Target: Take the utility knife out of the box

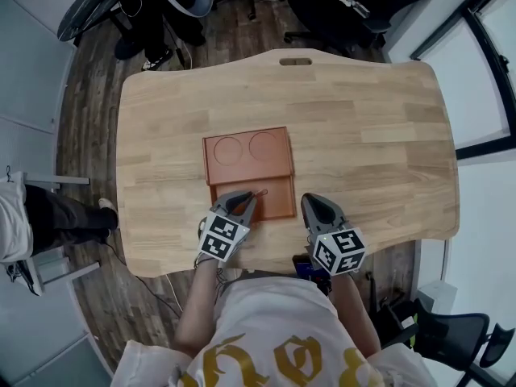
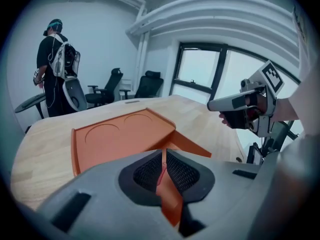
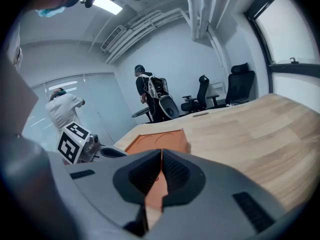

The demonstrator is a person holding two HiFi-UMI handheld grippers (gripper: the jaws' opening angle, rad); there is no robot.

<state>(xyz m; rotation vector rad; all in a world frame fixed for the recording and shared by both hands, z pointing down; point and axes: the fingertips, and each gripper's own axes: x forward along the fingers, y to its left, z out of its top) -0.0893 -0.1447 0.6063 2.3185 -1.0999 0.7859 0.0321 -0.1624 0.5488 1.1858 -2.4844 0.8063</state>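
An orange box lies open on the wooden table (image 1: 363,127); its lid (image 1: 247,156) (image 2: 117,136), with two round recesses, is folded flat away from me. The shallow base (image 1: 280,201) is nearer to me. My left gripper (image 1: 249,199) (image 2: 163,170) reaches into the base's near left part, jaws closed on a thin reddish strip, which looks like the utility knife (image 1: 260,192); most of it is hidden. My right gripper (image 1: 311,202) (image 3: 160,172) hovers just right of the base, shut with nothing between its fingers. In the right gripper view the box (image 3: 159,140) lies just ahead.
The table's near edge runs just under both grippers. Office chairs (image 1: 339,6) stand beyond the far edge, and a person (image 2: 54,66) stands at the far left. A person's leg (image 1: 56,216) is left of the table.
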